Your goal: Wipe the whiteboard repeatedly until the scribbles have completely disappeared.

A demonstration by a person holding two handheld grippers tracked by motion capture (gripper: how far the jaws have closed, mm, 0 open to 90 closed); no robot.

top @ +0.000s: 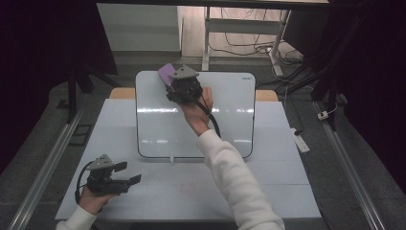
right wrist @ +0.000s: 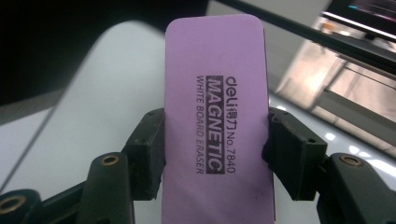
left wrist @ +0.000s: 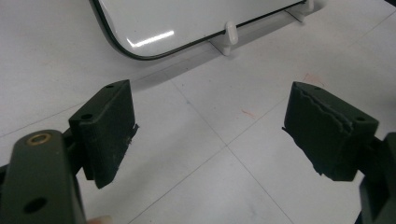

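A white board (top: pixel 230 120) lies on the white table (top: pixel 268 187), its long side running away from me. My right gripper (top: pixel 173 81) is at the board's far left corner, shut on a purple magnetic whiteboard eraser (top: pixel 166 73). In the right gripper view the eraser (right wrist: pixel 215 112) stands between the two black jaws, printed side up, over the board's corner (right wrist: pixel 112 84). My left gripper (top: pixel 128 173) rests low at the table's near left, open, with nothing between its fingers (left wrist: pixel 109 126). Its view catches the board's near rounded corner (left wrist: pixel 154 28).
A small white clip (left wrist: pixel 229 33) sticks out from the board's near edge. Faint red marks (left wrist: pixel 250 113) stain the table surface. Beyond the table stand desk legs and cables (top: pixel 249 43) on the floor, with a power strip (top: pixel 301 141) at the right.
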